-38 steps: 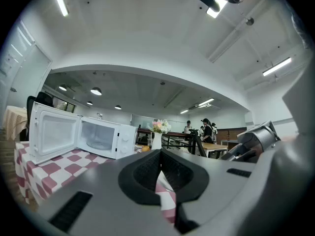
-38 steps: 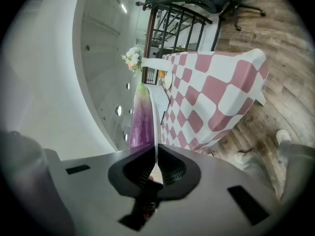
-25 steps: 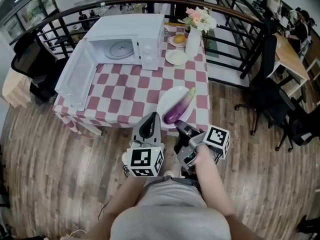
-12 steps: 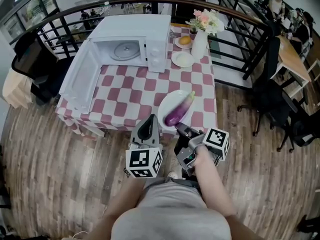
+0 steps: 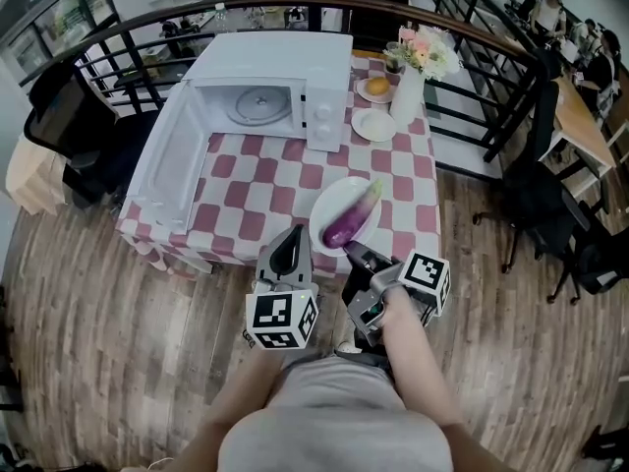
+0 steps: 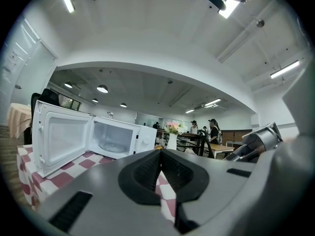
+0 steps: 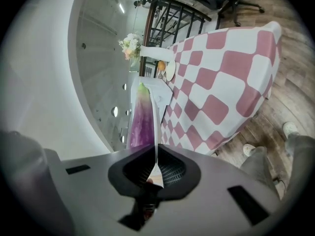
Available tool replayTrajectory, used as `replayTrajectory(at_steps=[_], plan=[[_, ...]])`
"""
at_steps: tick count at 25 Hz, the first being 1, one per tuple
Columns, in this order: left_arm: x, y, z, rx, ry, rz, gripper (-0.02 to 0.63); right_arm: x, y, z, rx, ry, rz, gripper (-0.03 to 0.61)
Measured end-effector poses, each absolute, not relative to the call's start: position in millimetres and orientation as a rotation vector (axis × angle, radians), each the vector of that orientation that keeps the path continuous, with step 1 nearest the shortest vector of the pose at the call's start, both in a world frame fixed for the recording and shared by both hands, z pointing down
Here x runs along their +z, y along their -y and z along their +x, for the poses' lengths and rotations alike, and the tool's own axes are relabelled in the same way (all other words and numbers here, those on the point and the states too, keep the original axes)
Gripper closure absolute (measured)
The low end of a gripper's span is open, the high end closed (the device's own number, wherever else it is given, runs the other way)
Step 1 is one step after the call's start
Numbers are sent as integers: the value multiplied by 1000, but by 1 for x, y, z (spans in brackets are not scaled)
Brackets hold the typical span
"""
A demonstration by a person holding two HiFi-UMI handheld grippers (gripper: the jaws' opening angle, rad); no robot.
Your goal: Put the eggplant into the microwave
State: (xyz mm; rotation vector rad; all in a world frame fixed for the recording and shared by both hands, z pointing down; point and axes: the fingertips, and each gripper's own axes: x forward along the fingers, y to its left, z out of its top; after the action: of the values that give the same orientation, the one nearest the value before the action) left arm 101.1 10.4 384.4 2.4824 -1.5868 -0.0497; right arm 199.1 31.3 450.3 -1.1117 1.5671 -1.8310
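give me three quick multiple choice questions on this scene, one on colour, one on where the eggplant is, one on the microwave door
1. The tablecloth is checked in:
A. blue and white
B. red and white
C. green and yellow

2. The eggplant lies:
A. straight on the tablecloth
B. on a white plate
C. in a bowl

3. The door of the microwave is:
A. swung wide open
B. shut
C. taken off

Answers:
1 B, the cloth shows red and white squares.
2 B, the plate's white rim shows around the eggplant near the table's front edge.
3 A, the door hangs out to the side and the turntable inside is in plain view.
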Motion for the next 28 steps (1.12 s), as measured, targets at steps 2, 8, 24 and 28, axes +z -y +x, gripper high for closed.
replayTrajectory(at_steps=[2, 8, 24, 28], plan=[[383, -4, 94, -53, 1589, 2479, 611, 449, -25, 192, -1831, -1571, -1112, 543], [383, 12, 73, -62, 1591, 2467, 611, 447, -7, 172, -1834, -1584, -1109, 543], [391, 64, 14, -84, 1602, 2421, 611, 451, 49, 115, -1848, -1611, -1116, 543], [391, 83, -4, -97, 1619, 2404, 611, 452, 66, 99, -1860, -1624, -1118, 543]])
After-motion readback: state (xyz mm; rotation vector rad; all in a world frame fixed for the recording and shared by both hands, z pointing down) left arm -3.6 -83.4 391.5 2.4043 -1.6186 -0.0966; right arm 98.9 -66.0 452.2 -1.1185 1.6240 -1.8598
